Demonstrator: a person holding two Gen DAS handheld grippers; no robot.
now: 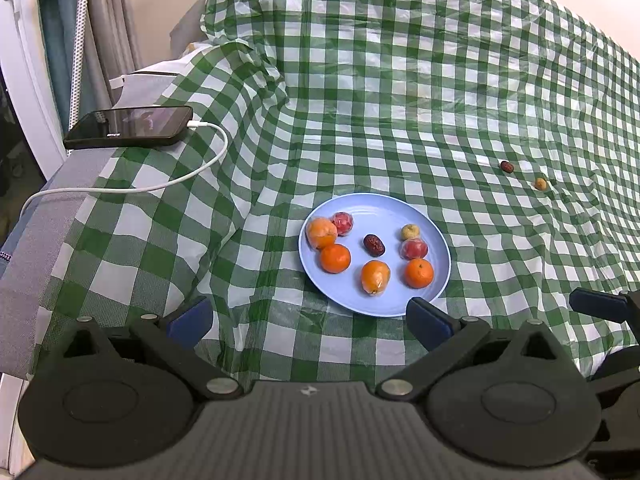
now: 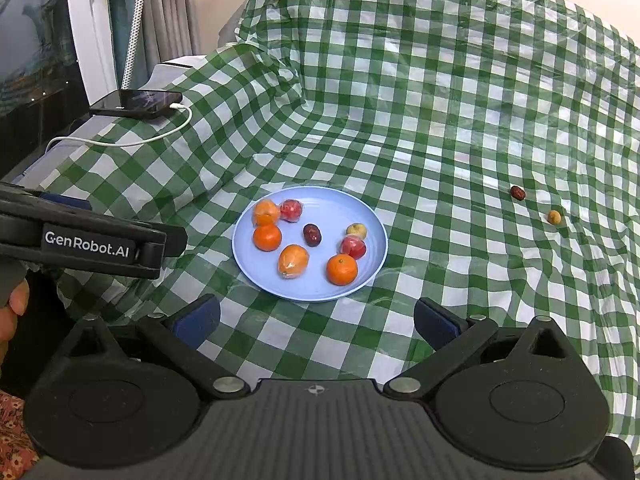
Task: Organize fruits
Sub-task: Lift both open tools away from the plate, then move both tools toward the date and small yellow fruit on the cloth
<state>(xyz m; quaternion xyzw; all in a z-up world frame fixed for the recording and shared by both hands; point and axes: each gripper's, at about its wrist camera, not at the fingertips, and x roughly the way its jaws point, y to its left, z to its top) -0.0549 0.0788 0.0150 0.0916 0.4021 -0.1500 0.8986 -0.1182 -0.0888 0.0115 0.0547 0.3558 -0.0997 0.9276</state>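
Note:
A light blue plate [image 1: 400,212] [image 2: 352,204] on the green checked cloth holds several fruits: oranges [image 1: 335,258] [image 2: 341,269], wrapped red fruits [image 1: 414,249] [image 2: 353,247], a dark red date [image 1: 373,245] [image 2: 311,235] and a small yellow fruit [image 1: 410,232] [image 2: 356,230]. A second date [image 1: 507,166] [image 2: 517,193] and a small yellow-brown fruit [image 1: 540,184] [image 2: 554,217] lie on the cloth to the right, apart from the plate. My left gripper [image 1: 310,322] is open and empty, just short of the plate. My right gripper [image 2: 316,322] is open and empty, also near the plate's front edge.
A black phone [image 1: 130,126] [image 2: 138,102] with a white charging cable [image 1: 168,180] [image 2: 132,142] lies at the left on a grey surface. The cloth [image 1: 400,100] rises in folds at the back. The left gripper's body [image 2: 86,242] shows at the left of the right wrist view.

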